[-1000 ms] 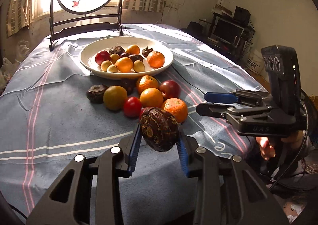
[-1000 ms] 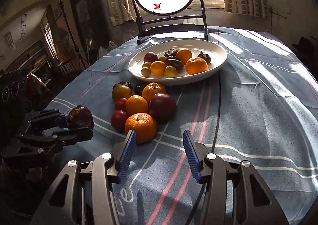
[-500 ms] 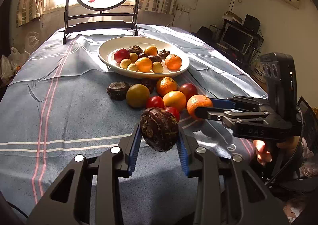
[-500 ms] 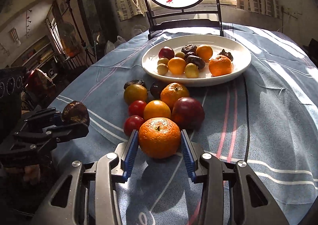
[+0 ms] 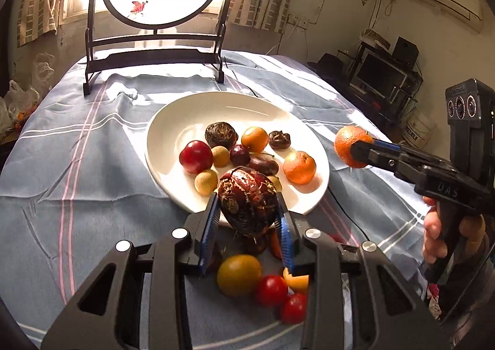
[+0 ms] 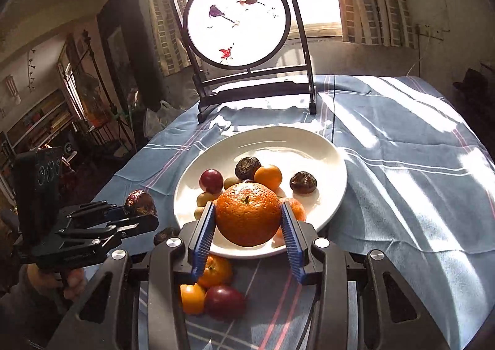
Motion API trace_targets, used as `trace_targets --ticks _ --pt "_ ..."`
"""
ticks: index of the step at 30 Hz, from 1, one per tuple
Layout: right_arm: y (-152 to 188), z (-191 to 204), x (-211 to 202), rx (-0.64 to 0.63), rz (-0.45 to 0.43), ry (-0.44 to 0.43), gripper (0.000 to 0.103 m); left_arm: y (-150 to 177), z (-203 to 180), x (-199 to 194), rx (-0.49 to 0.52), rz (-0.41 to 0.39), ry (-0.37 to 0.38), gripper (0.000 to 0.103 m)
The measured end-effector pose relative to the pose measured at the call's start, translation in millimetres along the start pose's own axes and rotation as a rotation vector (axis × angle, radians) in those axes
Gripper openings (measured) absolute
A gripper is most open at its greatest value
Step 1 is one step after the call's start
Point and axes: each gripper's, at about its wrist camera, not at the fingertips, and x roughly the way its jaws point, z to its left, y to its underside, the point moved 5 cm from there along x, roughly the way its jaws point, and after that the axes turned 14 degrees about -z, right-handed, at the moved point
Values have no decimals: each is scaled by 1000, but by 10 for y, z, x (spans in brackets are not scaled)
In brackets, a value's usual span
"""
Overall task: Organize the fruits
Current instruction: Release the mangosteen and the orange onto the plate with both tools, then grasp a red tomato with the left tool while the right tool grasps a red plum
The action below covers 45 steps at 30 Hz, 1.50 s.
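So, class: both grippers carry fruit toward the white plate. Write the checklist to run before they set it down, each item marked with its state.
1. Left gripper clamped on the dark mottled fruit: ok.
2. Right gripper clamped on the orange: ok.
3. Bare room on the white plate, at its far side: ok.
4. Both fruits lifted off the striped cloth: ok.
5. The two grippers apart: ok.
6. Fruit directly over bare plate: cannot tell.

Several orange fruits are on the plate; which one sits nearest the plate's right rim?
The bumpy-skinned mandarin, alone at the right edge of the white plate. The smoother orange fruit lies farther in, beside the dark fruits.
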Motion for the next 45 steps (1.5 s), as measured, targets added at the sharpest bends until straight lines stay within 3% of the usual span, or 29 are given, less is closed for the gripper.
trace_targets --ticks 6,8,10,12,19,24,29,32,35,45 --pt "-53 -38 469 -9 10 29 45 -211 117 614 -29 47 -36 36" --pt "-61 -64 409 16 -17 30 59 -209 165 656 -48 53 -53 41" --pt "-41 -47 293 16 -27 13 59 -194 179 545 -59 29 -57 56" --pt "9 -13 143 -3 -37 6 59 -133 127 362 -28 4 -64 61" --pt "455 -43 -411 22 -28 1 59 425 -327 -292 126 41 27 61" --pt "710 -52 -717 37 -46 18 59 853 -576 -539 205 63 6 61" --pt "817 18 -861 20 -46 7 59 1093 -620 -423 190 119 -8 45" --pt "859 57 -886 -9 -40 9 59 1138 -590 -301 162 130 -25 40" --pt "927 73 -879 -15 -16 1 59 1093 -569 -257 123 120 -25 29" --pt "924 234 -583 -66 71 -2 59 941 -466 -639 39 14 -2 28"
